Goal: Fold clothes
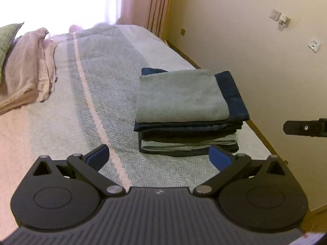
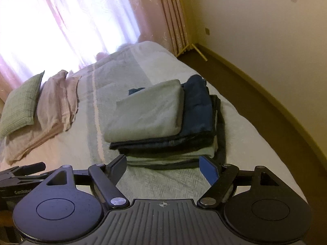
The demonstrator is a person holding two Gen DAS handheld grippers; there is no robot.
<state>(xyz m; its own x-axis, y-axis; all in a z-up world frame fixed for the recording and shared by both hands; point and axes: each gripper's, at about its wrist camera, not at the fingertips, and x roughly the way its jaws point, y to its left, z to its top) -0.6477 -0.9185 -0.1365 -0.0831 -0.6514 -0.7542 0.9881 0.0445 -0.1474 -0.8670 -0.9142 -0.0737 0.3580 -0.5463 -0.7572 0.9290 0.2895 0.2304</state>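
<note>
Each hand-held gripper was matte black plastic. The left hand-held gripper (image 1: 159, 156) had a ribbed central deck with a small pale mark, two round side housings with inset circles, triangular cut-outs, silver pivot screws on angled link arms, and blue pads (image 1: 220, 156) on its fingers. The right hand-held gripper (image 2: 163, 169) matched it, with a crosshair mark on the deck and blue pads (image 2: 208, 170).
</note>
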